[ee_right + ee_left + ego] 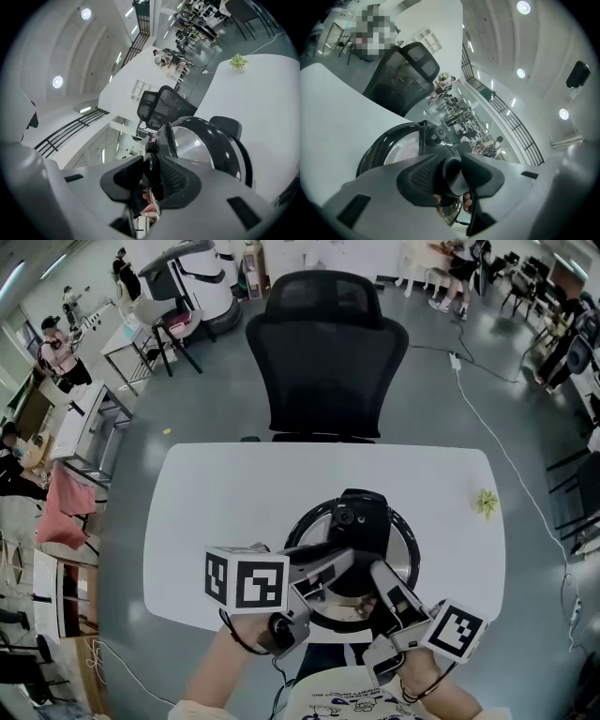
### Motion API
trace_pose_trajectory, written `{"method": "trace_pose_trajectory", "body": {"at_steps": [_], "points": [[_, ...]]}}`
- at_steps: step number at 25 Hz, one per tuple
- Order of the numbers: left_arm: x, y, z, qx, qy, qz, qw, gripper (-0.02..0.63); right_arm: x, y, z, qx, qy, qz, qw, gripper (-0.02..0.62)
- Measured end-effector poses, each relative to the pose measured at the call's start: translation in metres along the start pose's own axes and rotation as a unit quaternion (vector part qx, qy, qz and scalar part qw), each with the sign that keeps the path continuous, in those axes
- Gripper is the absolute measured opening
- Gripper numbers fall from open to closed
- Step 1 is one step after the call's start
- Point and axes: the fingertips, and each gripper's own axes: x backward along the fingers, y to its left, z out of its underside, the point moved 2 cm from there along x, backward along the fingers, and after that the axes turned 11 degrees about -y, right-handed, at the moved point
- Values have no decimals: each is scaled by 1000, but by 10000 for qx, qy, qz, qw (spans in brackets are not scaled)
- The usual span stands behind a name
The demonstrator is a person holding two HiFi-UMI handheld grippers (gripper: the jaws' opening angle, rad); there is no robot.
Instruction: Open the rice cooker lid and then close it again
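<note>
- We saw a round, glossy black rice cooker (298, 532) with a chrome ring in its top. It stood on a white rounded table (216, 512), near the edge closest to the person.
- Its black lid (361, 521) carried a small round knob (344, 516) towards the far side.
- Behind the table stood a black mesh-backed office chair (323, 352).
- A small green leafy object (485, 502) lay well apart from the cooker, towards the table's right end.
- The left gripper (345, 564) came in from the lower left, held in the person's left hand (239, 636).
- In the left gripper view, we found its jaws closed on a dark, rounded handle (451, 171) at the front of the lid. The ribbed pads pressed it from both sides.
- The right gripper (377, 574) came in from the lower right, just beside the left one.
- In the right gripper view, its jaws (151, 176) likewise clamped that handle (151, 168) at a narrower gap.
- Both gripper views showed a silvery disc inside a black rim beyond the jaws.
- From these angles we could not tell whether the lid had parted from the pot.
</note>
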Motion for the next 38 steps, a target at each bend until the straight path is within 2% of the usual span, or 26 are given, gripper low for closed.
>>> {"method": "trace_pose_trajectory", "body": {"at_steps": [6, 13, 19, 28, 38], "points": [[7, -5, 3, 31, -168, -76, 9998, 170, 7, 3, 4, -39, 133, -54, 9999, 121], [13, -4, 6, 113, -212, -393, 9989, 164, 9, 4, 9, -170, 223, -64, 9996, 117], [21, -12, 8, 132, -262, -395, 9988, 163, 17, 10, 11, -120, 250, -111, 9996, 117], [26, -40, 7, -18, -421, -208, 9989, 160, 34, 29, -1, 166, 77, -338, 9993, 117], [-8, -88, 32, -284, -192, 77, 9994, 160, 83, 25, -40, 165, -381, -403, 9983, 116]]}}
